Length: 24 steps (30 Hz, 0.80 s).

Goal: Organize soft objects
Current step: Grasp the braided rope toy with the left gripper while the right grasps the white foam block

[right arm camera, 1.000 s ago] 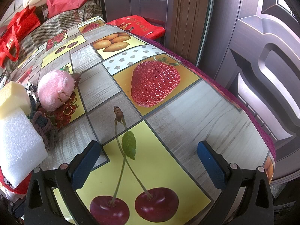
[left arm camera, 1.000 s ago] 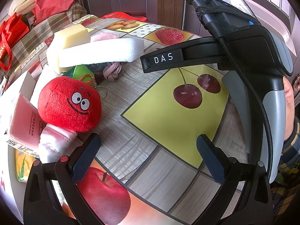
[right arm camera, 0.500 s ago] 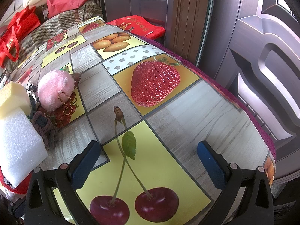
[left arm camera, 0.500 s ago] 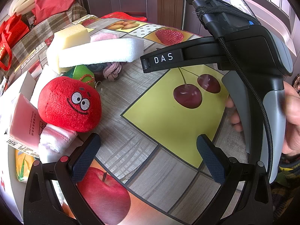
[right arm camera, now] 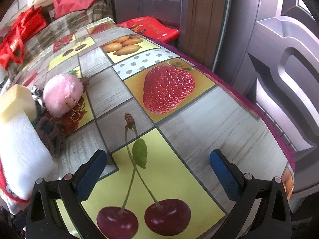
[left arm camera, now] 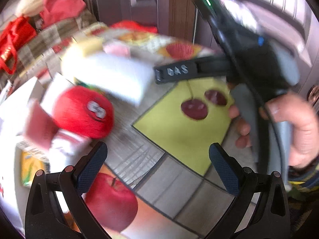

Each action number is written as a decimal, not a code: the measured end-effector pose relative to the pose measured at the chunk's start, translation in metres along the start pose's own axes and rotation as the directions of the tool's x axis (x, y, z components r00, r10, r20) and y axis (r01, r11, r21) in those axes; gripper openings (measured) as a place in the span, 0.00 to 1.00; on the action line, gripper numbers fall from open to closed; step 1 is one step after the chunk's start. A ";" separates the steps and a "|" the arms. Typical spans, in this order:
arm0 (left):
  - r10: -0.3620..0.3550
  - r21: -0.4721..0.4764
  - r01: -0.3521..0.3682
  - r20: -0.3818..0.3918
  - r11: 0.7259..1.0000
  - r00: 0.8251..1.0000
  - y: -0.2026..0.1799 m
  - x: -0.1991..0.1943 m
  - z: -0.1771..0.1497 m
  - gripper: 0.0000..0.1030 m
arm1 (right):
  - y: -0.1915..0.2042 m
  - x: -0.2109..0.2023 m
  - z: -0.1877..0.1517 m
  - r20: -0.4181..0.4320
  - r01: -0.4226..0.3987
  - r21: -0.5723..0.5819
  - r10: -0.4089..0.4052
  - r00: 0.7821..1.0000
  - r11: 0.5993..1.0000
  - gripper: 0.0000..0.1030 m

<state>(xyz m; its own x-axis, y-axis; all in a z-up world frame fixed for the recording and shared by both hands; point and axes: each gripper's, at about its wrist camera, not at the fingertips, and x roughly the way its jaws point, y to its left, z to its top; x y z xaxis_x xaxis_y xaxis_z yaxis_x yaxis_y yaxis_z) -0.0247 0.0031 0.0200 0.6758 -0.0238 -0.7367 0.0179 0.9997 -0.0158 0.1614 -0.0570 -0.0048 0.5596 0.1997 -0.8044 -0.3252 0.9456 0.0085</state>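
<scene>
Reach slowly with the wide-open, empty left gripper (left arm camera: 157, 155) and wide-open, empty right gripper (right arm camera: 157, 167) toward the soft pile at the table's left, starting with the red plush ball (left arm camera: 83, 111) under the white foam block (right arm camera: 22, 151).

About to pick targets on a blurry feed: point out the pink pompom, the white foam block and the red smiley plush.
pink pompom (right arm camera: 62, 95), right wrist view, middle of its fluffy body.
white foam block (right arm camera: 22, 149), right wrist view, its broad top face.
red smiley plush (left arm camera: 79, 113), left wrist view, red body left of the eyes.
</scene>
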 end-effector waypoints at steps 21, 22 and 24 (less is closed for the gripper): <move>0.124 -0.164 -0.110 0.074 0.980 0.990 0.094 -0.110 -0.096 1.00 | -0.032 -0.088 -0.025 0.315 -0.529 -0.247 0.584 0.748 0.812 1.00; 0.140 -0.138 -0.133 0.039 0.981 0.989 0.088 -0.100 -0.097 1.00 | -0.023 -0.085 -0.027 0.283 -0.530 -0.283 0.598 0.750 0.799 1.00; 0.147 -0.115 -0.145 0.003 0.983 0.989 0.080 -0.085 -0.097 1.00 | -0.009 -0.084 -0.031 0.234 -0.520 -0.336 0.605 0.761 0.785 1.00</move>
<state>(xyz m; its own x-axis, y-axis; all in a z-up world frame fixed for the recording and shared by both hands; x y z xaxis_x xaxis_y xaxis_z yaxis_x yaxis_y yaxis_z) -0.1526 0.0853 0.0155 0.6735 0.1232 -0.7288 -0.1655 0.9861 0.0138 0.0940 -0.0904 0.0439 0.4076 0.7838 -0.4684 -0.8025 0.5523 0.2259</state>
